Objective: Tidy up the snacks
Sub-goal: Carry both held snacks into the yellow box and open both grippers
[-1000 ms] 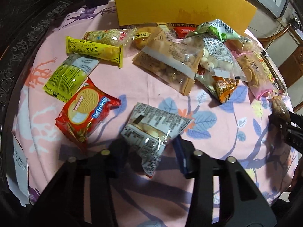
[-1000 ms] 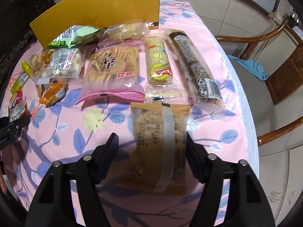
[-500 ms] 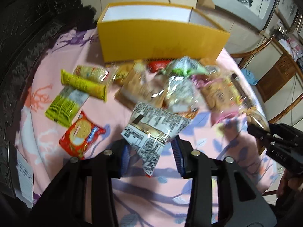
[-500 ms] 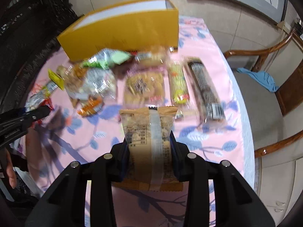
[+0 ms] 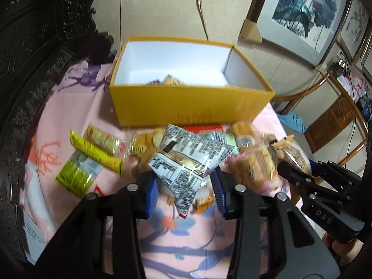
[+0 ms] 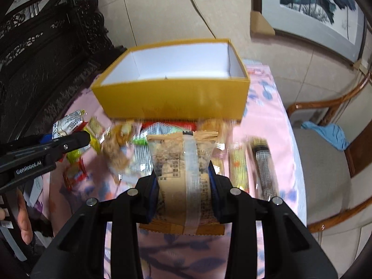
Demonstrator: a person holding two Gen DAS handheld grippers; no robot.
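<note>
My left gripper [image 5: 186, 191] is shut on a silver snack packet with black print [image 5: 188, 160], held up above the pink flowered tablecloth [image 5: 58, 121]. My right gripper [image 6: 184, 186] is shut on a tan snack packet with a clear window strip [image 6: 186, 174], also lifted off the cloth. A yellow box with a white inside [image 5: 186, 109] [image 6: 172, 97] stands open at the far side of the table, with a couple of snacks on its floor. In the left wrist view the right gripper [image 5: 302, 169] appears at the right, carrying its tan packet.
Several loose snack packets lie in front of the box: yellow bars [image 5: 95, 151], a green packet [image 5: 74, 174], a dark roll [image 6: 265, 165]. Dark carved furniture [image 5: 30, 46] lines the left. A wooden chair with a blue cloth [image 6: 325, 134] stands right. A hand [image 6: 23, 218] holds the left gripper.
Both grippers have risen off the table with their packets. The right jaws closed onto the tan packet. The views have tilted up, so the open top of the yellow box now shows.
</note>
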